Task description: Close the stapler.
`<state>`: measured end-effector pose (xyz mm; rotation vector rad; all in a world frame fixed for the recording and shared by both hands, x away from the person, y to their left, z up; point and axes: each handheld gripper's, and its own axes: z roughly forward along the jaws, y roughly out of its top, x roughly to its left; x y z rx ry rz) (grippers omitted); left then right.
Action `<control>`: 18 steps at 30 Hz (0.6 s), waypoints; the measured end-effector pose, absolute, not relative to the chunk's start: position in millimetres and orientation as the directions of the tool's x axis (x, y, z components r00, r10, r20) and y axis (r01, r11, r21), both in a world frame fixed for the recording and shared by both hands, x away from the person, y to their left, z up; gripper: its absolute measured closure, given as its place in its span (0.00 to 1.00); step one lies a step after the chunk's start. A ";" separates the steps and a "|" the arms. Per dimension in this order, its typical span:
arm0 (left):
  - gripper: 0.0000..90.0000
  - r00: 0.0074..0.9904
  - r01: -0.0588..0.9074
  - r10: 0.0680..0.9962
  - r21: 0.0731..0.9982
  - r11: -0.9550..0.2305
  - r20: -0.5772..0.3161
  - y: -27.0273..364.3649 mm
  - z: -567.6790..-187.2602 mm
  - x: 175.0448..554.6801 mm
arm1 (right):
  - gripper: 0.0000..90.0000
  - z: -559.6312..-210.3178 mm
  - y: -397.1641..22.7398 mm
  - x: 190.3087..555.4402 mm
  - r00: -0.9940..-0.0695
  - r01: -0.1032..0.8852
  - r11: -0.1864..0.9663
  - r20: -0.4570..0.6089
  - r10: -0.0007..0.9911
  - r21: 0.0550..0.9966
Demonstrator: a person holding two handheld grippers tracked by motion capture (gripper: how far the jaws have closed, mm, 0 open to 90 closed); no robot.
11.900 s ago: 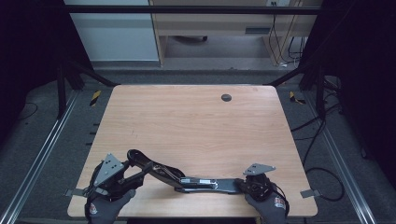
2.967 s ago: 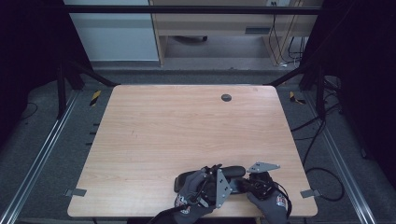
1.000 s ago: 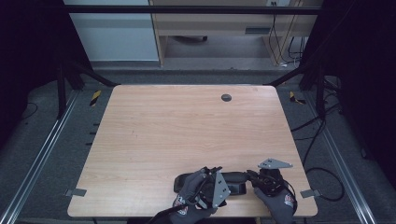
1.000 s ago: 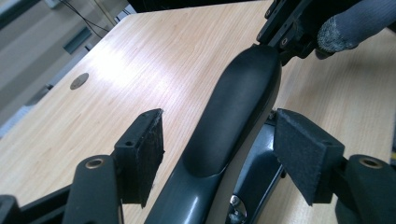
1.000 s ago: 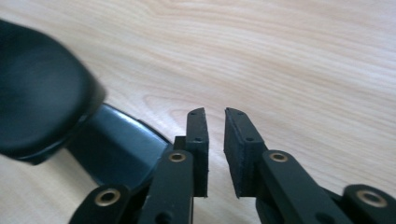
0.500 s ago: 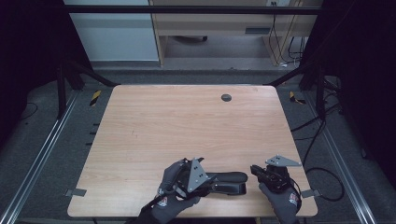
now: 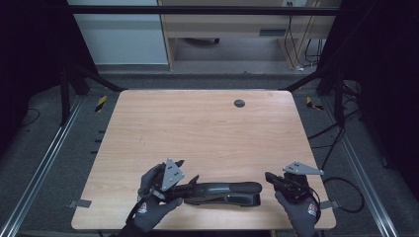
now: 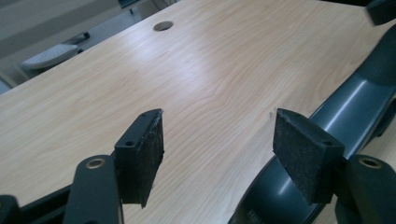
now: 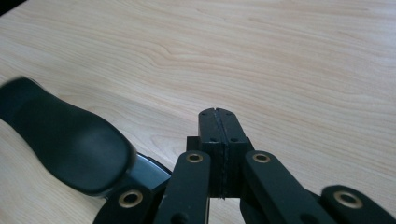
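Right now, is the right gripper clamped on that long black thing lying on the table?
No: in the right gripper view the right gripper has its jaws pressed together on nothing, with the long black object lying beside it.

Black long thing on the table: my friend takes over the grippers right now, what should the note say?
Left gripper: open, fingers apart, one pad just above the black long thing at its left end, not gripping it.
Right gripper: shut, holding nothing, just off the thing's right end.
The thing lies flat and folded near the front edge of the table.
Done: it has been folded shorter and let go.
Left: hard to say; probably just draw both grippers away.
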<state>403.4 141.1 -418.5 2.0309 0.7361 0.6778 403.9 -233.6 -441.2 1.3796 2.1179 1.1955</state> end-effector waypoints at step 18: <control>0.47 0.550 0.389 0.828 0.843 -0.371 0.111 217.1 -448.6 403.8 | 1.00 -419.7 -216.7 396.6 -0.526 0.546 0.195 0.152 0.837 0.815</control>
